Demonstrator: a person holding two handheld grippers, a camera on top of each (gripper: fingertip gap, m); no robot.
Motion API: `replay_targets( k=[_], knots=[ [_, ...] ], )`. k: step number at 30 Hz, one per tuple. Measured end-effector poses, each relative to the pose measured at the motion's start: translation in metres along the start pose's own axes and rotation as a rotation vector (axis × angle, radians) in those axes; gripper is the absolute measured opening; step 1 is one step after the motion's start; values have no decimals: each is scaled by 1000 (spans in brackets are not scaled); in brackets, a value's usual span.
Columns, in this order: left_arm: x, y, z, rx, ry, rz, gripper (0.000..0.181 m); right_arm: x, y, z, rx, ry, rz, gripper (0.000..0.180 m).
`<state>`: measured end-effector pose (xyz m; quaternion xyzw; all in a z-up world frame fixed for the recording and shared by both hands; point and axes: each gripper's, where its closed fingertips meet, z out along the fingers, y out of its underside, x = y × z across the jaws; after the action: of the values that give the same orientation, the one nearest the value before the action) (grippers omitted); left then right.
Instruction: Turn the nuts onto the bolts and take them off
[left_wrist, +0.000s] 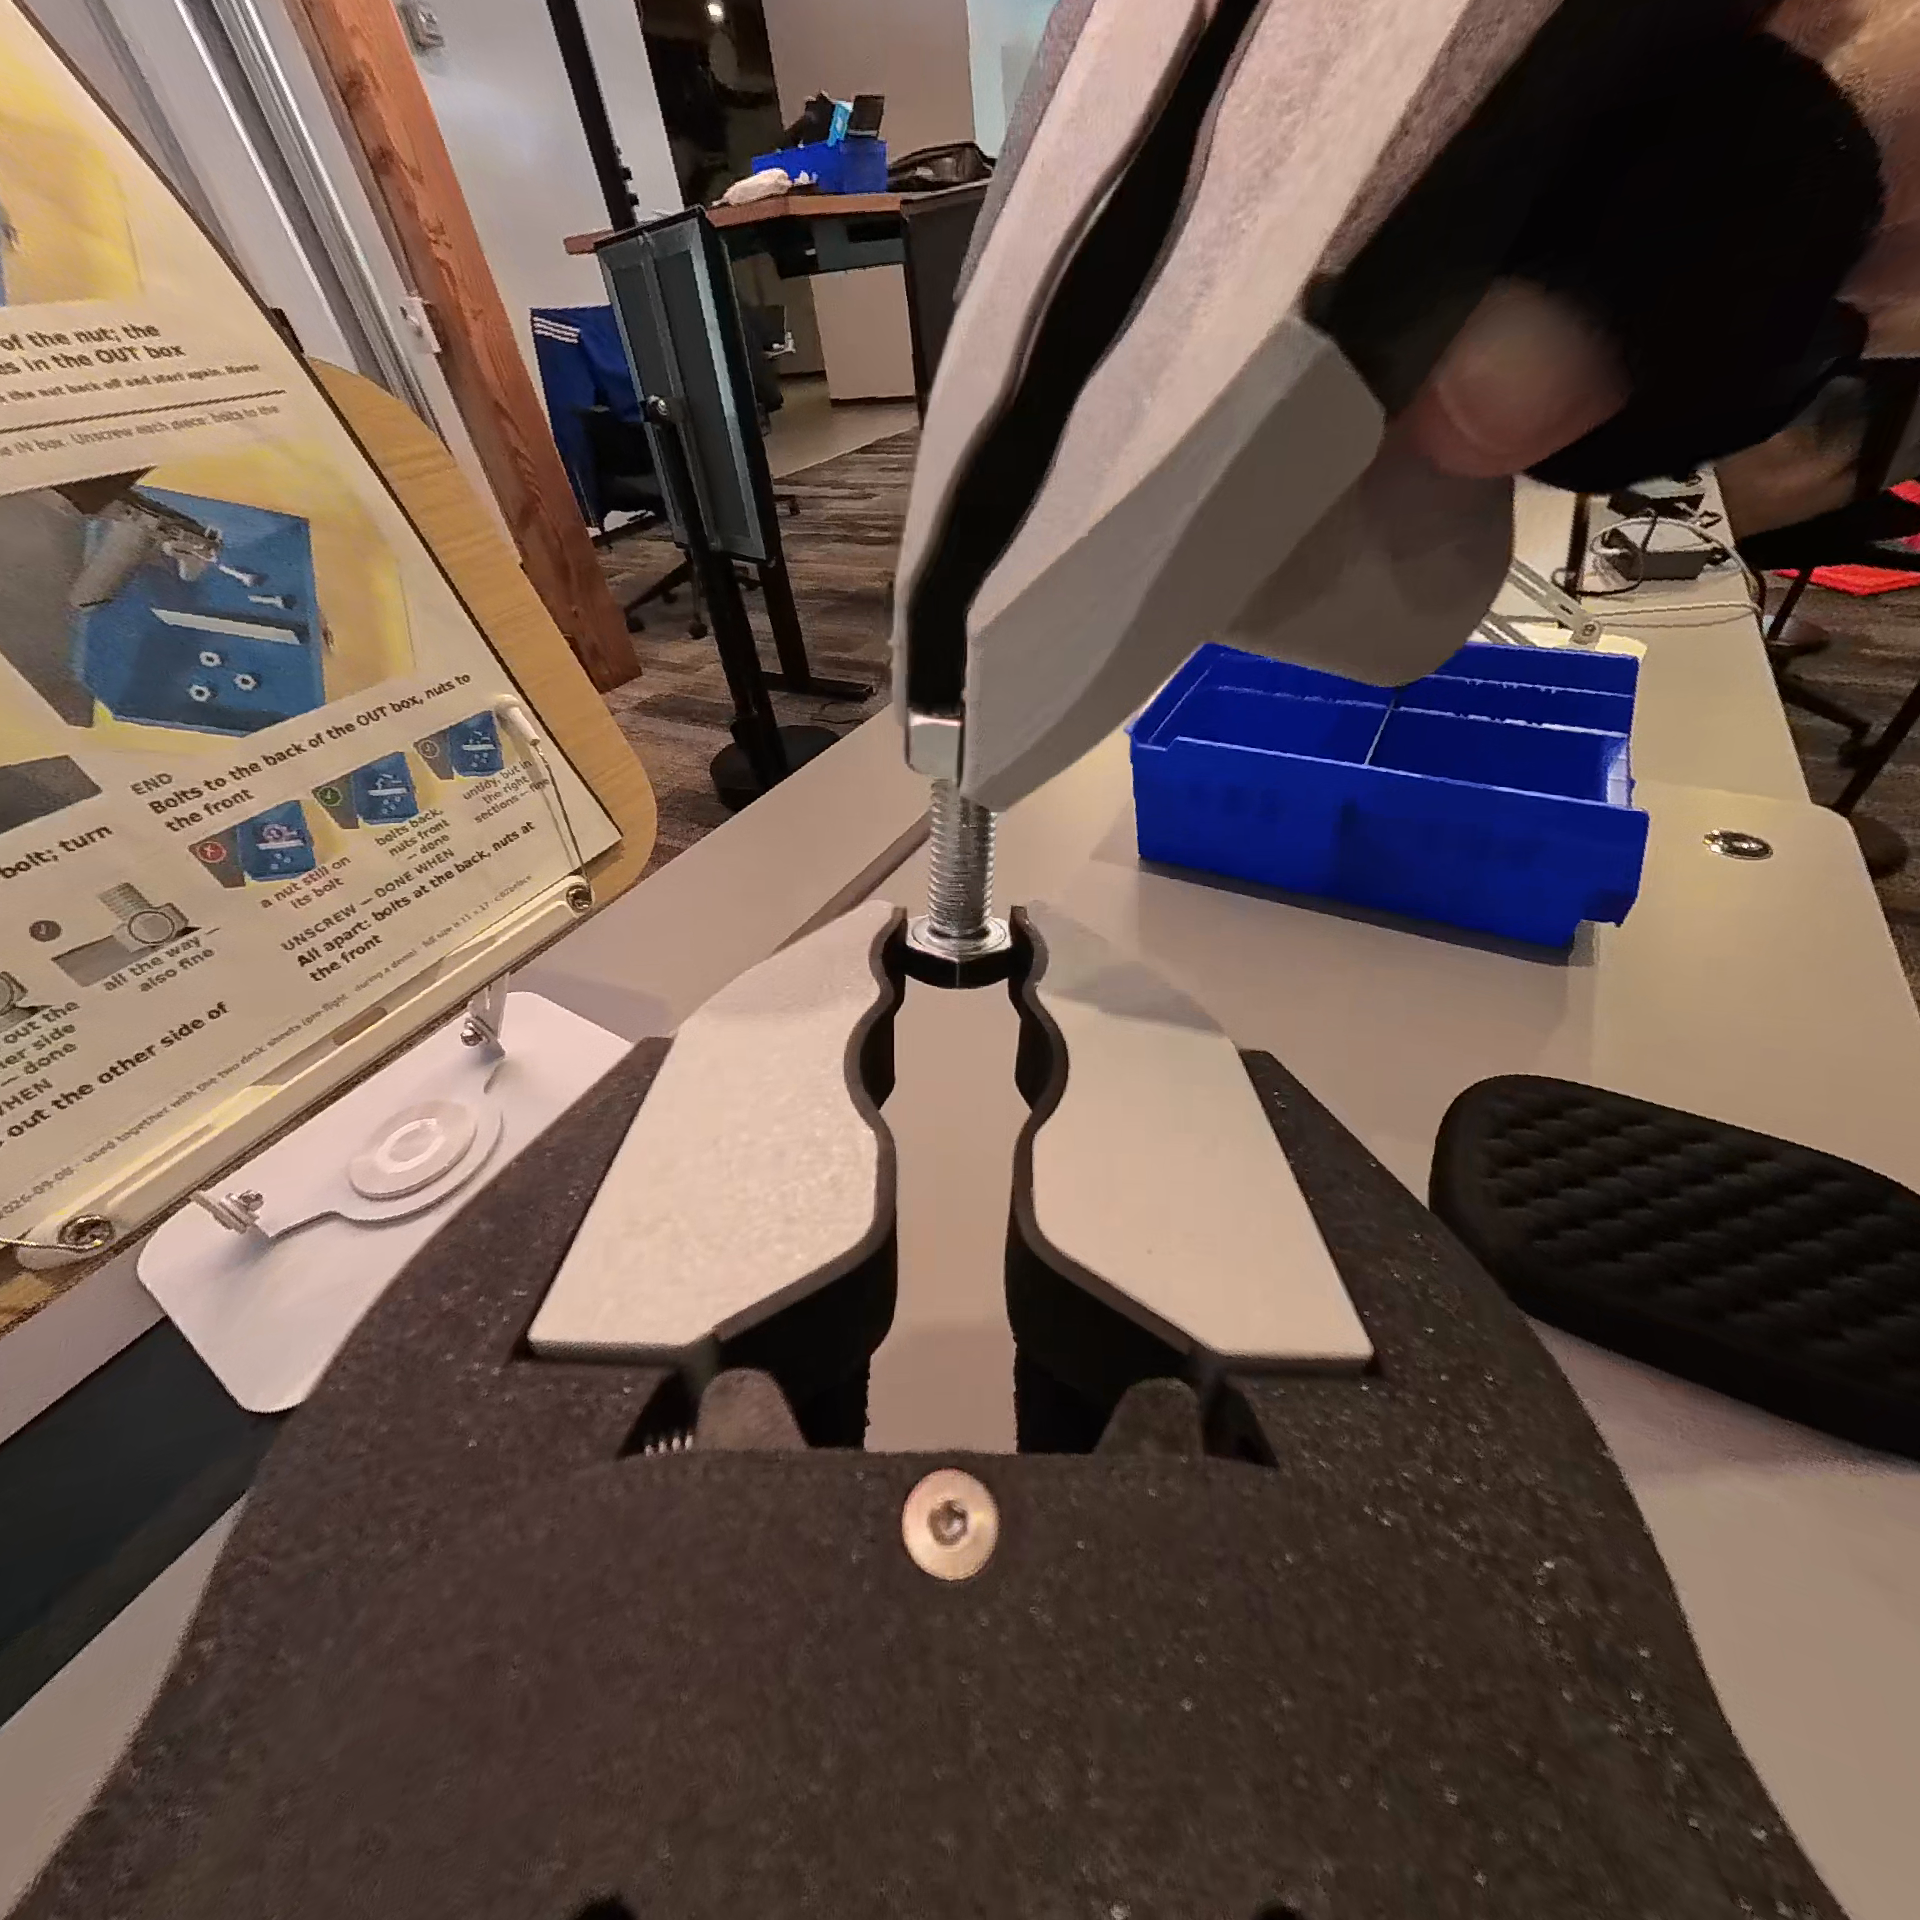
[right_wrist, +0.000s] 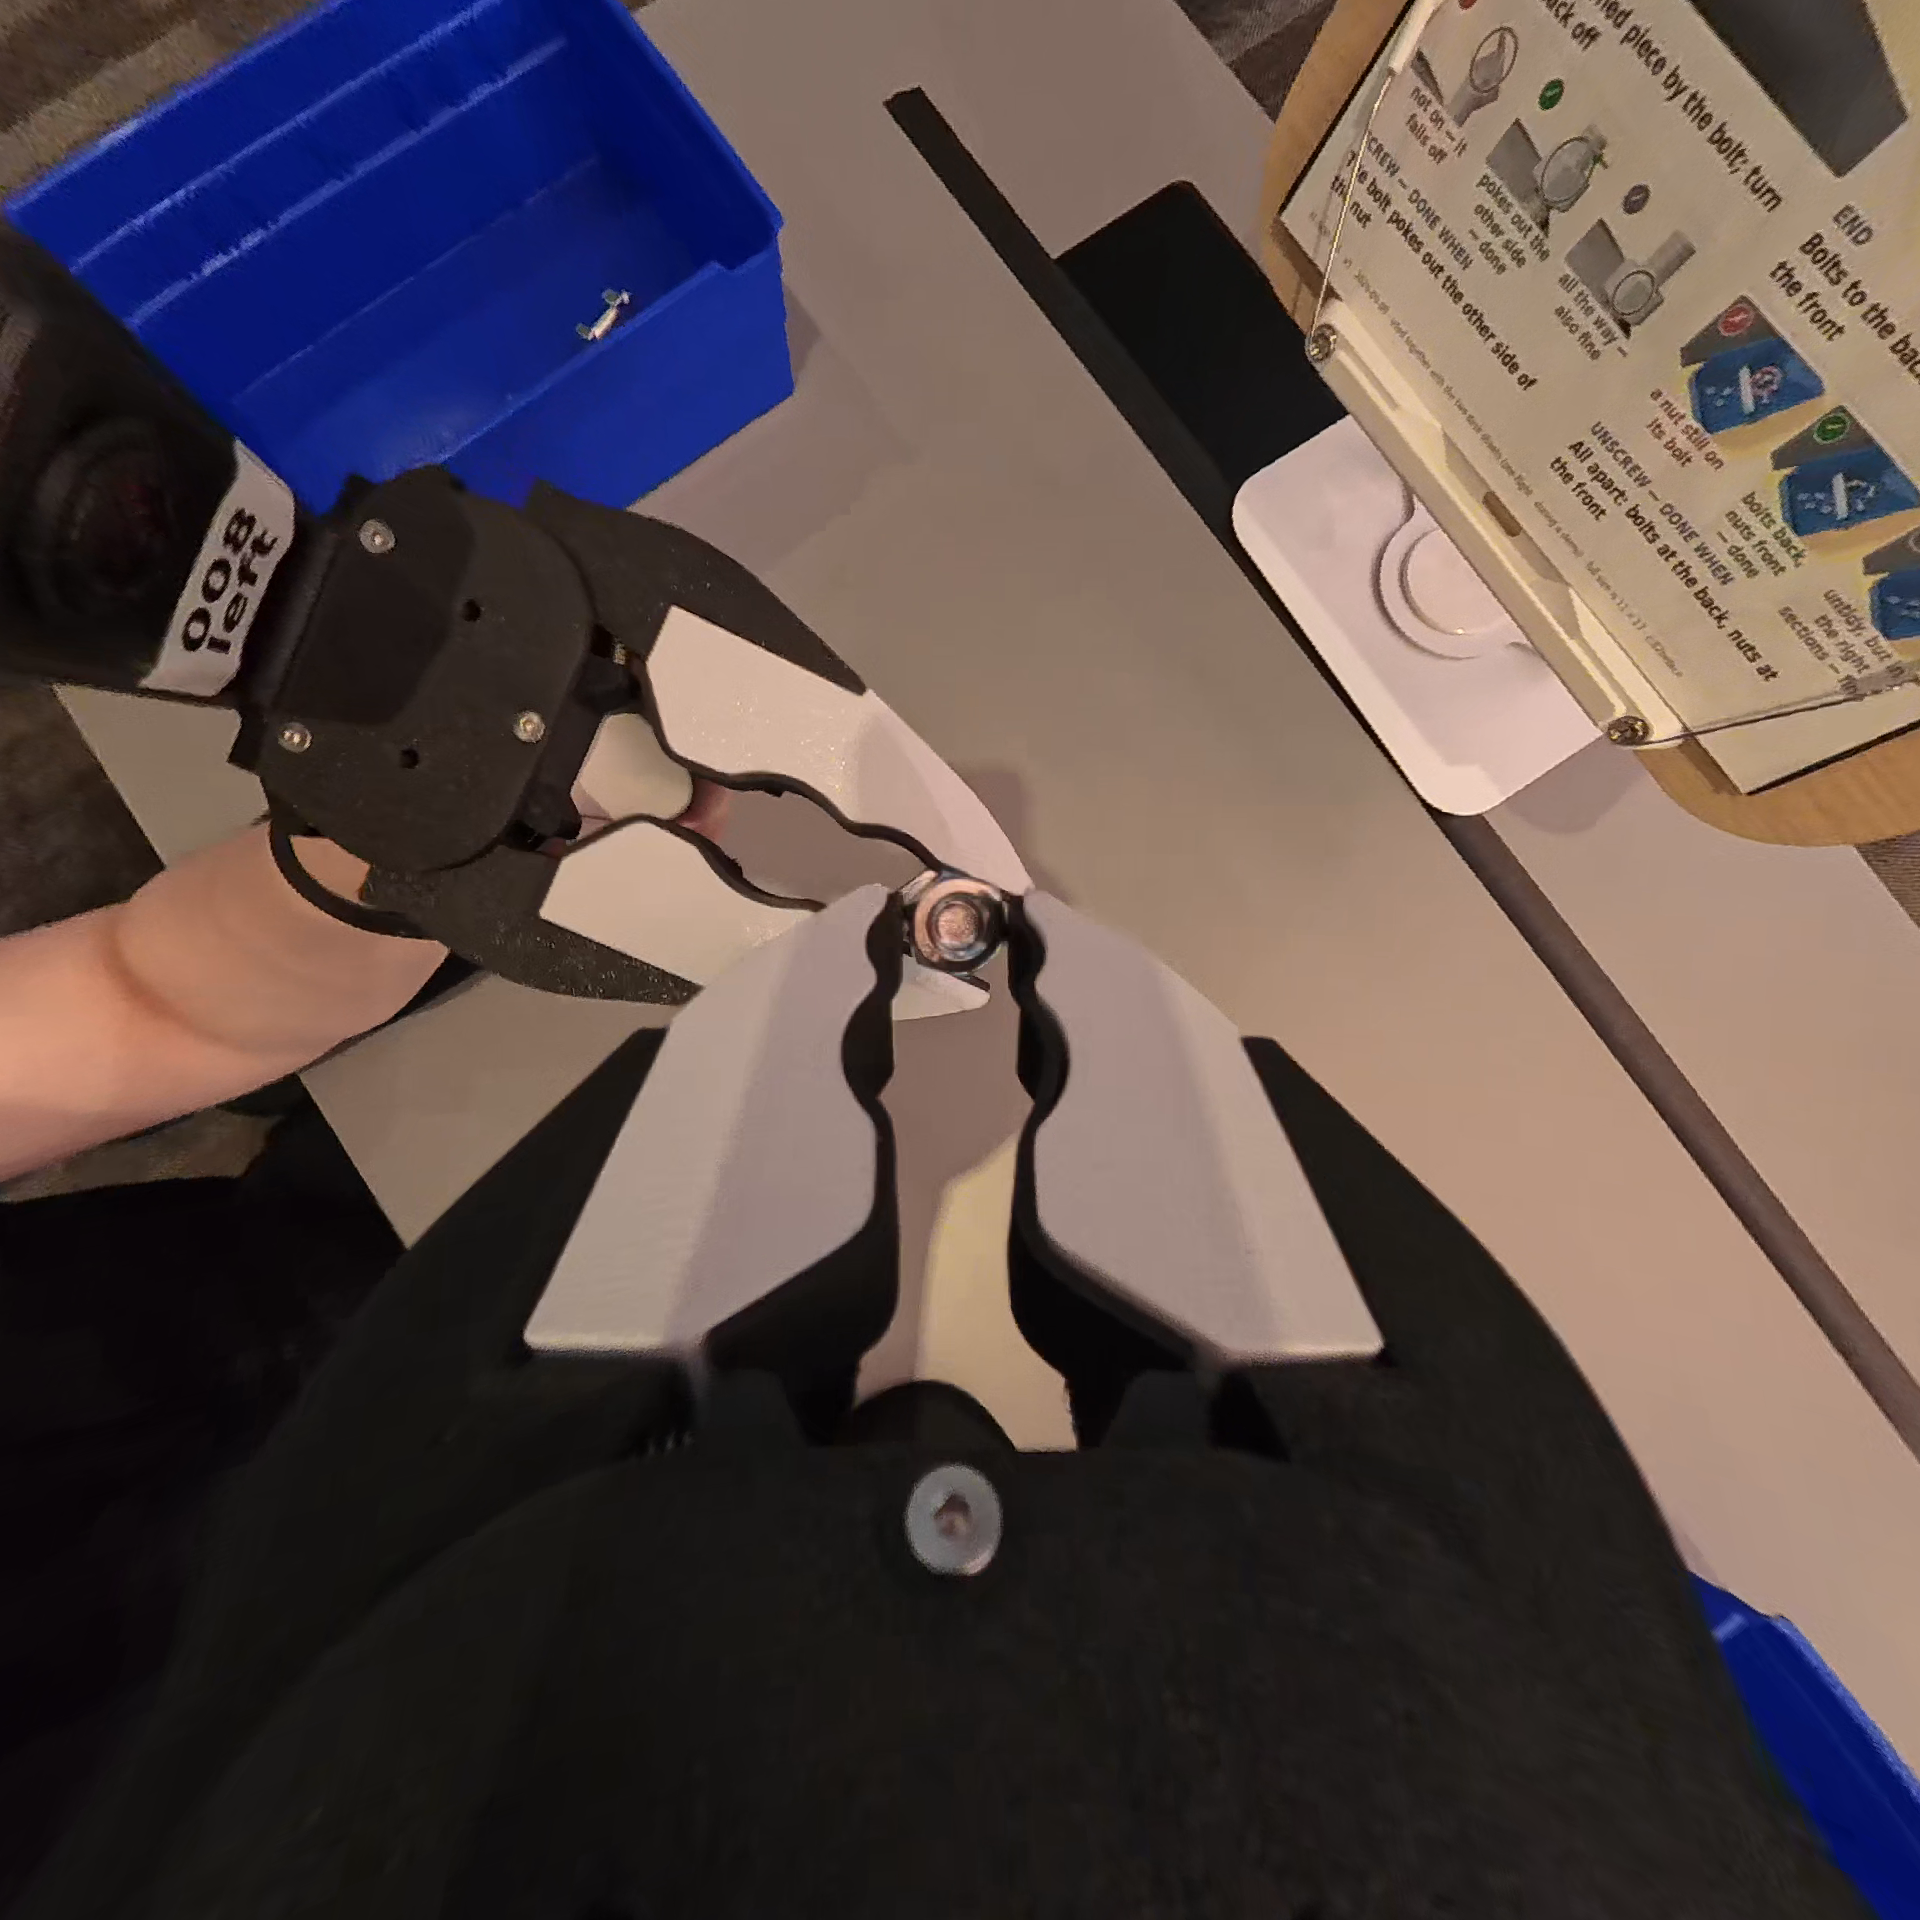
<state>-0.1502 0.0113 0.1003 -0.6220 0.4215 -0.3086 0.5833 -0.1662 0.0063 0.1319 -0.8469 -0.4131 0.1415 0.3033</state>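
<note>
My left tongs (left_wrist: 956, 940) pinch the bolt (left_wrist: 961, 868) head, shank upright. My right tongs (right_wrist: 951, 925) pinch the nut (right_wrist: 954, 923) at its tip. Best keep both axes aligned, turning gently.

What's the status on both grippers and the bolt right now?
Left gripper shut on bolt head, shank upright. Right gripper shut on nut at shank's top. Blue bin beyond, clear of work. Nothing in the way.

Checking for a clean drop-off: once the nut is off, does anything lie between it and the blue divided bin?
Nothing visible does. The right gripper holds the nut at the top of the upright bolt, whose head the left gripper clamps. The table between there and the blue divided bin shows bare.
</note>
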Motion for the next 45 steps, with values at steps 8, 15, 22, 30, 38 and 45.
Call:
replay_targets(
  k=[8,15,22,30,38,45],
  knots=[
    [29,0,-10,-16,250,-10,18,-17,13,-8,-58,-145,-303,18],
    [65,4,-23,-41,516,-19,18,-43,38,-22,-2,-357,-675,18],
    [35,3,-10,-34,274,23,18,-17,13,-20,96,-183,-395,41],
    [-4,-4,-4,-6,-75,76,18,7,2,-13,160,-44,116,47],
    [-10,1,0,-45,-161,140,18,7,0,-2,141,-57,166,43],
    [-10,2,1,-50,-169,150,18,7,4,3,109,-69,157,19]
  ],
)
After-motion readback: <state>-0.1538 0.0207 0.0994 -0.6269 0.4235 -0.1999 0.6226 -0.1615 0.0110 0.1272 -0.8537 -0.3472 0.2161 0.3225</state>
